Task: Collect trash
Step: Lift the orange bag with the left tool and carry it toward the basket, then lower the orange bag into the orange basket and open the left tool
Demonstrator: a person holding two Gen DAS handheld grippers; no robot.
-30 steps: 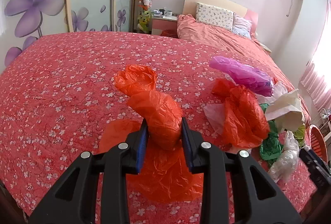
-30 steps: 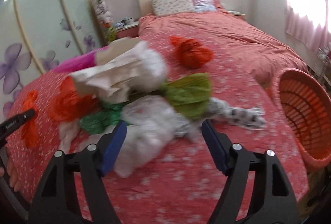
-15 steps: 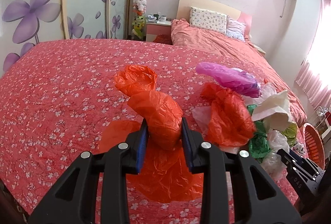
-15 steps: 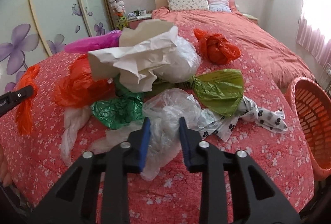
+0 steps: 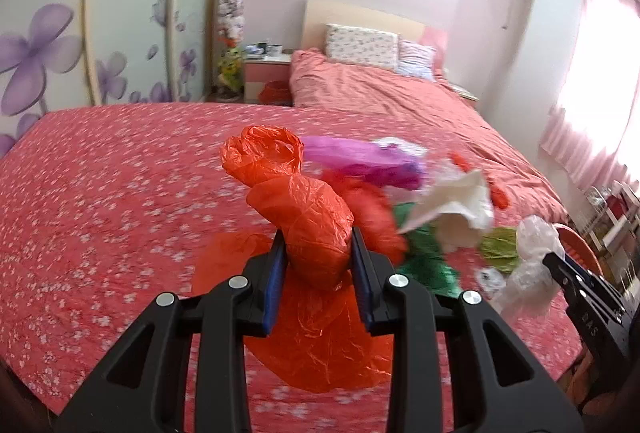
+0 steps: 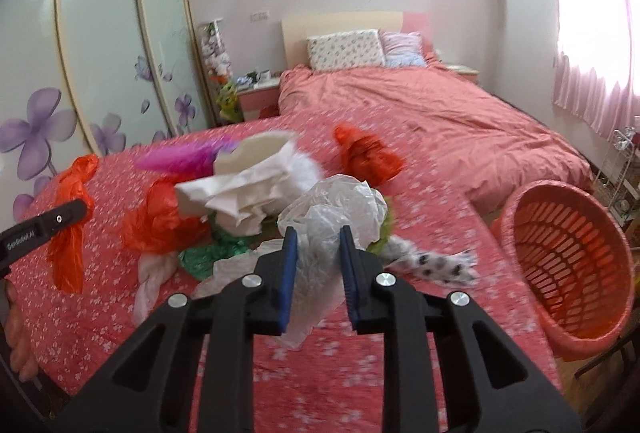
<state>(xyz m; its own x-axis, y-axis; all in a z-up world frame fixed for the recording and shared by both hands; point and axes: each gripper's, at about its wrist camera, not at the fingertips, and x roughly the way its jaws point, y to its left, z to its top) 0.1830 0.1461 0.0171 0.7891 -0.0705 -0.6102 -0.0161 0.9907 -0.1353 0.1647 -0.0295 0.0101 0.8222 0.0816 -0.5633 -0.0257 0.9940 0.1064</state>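
In the left wrist view my left gripper (image 5: 318, 245) is shut on a crumpled orange plastic bag (image 5: 304, 209), held above the flowered red bedspread (image 5: 100, 193). In the right wrist view my right gripper (image 6: 318, 245) has its jaws closing on a clear plastic bag (image 6: 336, 205), the pads pressing its sides, lifted a little off the bed. Behind it lies a trash pile: white crumpled paper (image 6: 244, 189), a green bag (image 6: 216, 253), a magenta bag (image 6: 180, 155) and orange bags (image 6: 160, 217). An orange basket (image 6: 568, 253) stands off the bed's right edge.
A spotted white cloth (image 6: 436, 265) lies right of the pile, and another orange bag (image 6: 368, 157) sits behind it. A second bed with pillows (image 6: 344, 49) fills the back. Wardrobe doors (image 6: 100, 33) line the left wall. A wire rack (image 6: 616, 169) stands by the window.
The right gripper's jaws went from wide apart to clamped on the clear bag, which then rose off the bed. The left gripper rose and swung toward the pile, still holding the orange bag.
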